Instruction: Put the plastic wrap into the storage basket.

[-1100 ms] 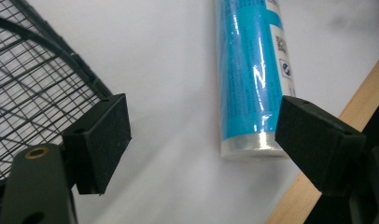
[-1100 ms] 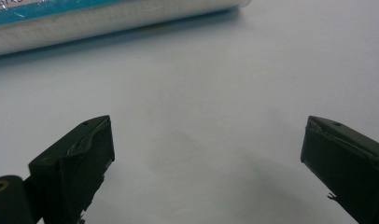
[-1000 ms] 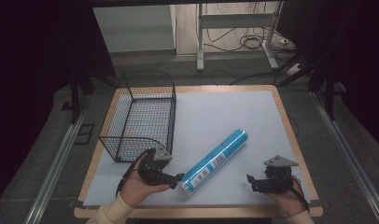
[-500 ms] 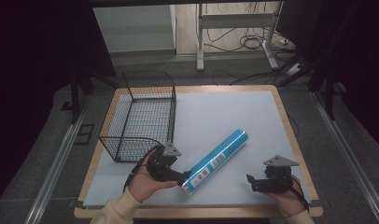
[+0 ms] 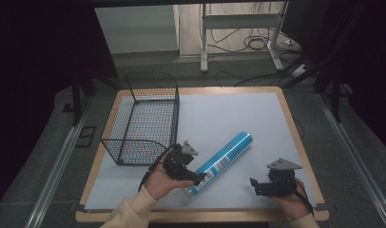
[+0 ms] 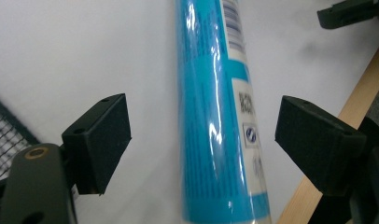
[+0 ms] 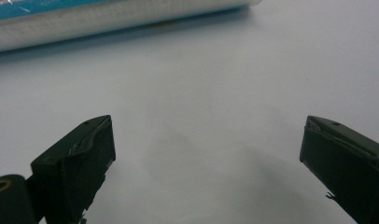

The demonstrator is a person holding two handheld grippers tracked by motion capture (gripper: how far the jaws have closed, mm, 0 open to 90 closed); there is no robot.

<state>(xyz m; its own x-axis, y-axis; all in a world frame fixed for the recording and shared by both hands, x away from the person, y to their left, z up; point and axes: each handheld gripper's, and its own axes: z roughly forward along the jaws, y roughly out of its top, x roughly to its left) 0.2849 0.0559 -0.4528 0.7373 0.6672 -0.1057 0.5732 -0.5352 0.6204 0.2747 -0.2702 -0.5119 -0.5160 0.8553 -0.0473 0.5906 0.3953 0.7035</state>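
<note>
Here, blue tube (image 6: 211, 116) bears a barcode label (image 6: 234, 23).

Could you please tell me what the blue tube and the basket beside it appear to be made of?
The blue tube looks like a roll or cartridge in glossy plastic film: bright glare streaks run along it, over a printed label. What lies under the film I cannot tell. The basket looks like dark wire mesh, probably coated metal: thin crossing wires, see-through walls, dull finish.

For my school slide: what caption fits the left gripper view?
Open hand-held gripper straddling a blue tube lying on the white table.
</note>
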